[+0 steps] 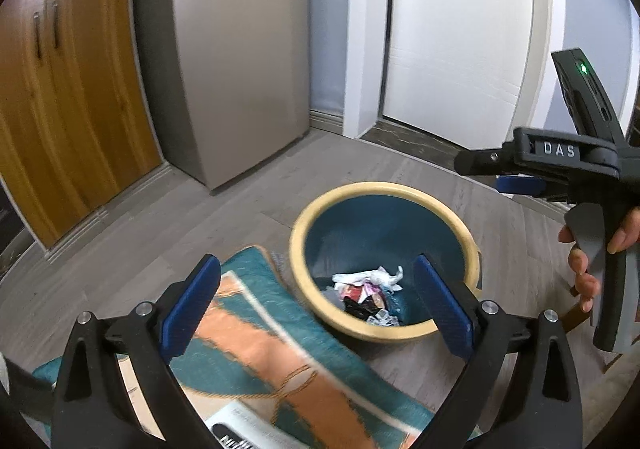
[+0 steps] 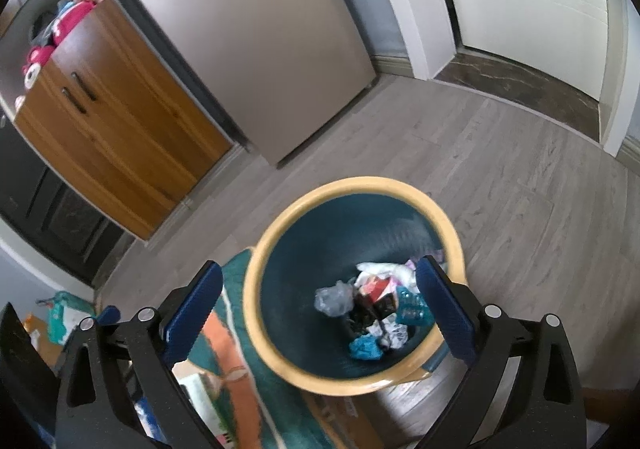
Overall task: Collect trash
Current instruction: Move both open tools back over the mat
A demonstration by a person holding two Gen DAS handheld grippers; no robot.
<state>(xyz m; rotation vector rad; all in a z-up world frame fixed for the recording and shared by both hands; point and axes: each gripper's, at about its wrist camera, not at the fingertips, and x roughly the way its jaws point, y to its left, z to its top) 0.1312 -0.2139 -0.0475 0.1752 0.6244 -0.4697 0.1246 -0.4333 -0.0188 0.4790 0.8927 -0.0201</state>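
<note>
Both the left hand-held gripper [image 1: 316,301] and the right hand-held gripper [image 2: 318,307] are being held spread and empty above the bin [image 2: 256,281]; the trash [image 2: 376,309] is lying inside, so collection is being judged nearly finished.

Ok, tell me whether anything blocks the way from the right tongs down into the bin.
Nothing visible does. The right tongs are open and empty above the bin, whose yellow-rimmed mouth is uncovered. Crumpled trash lies only at its bottom. The patterned rug lies beside the bin, not over it.
</note>
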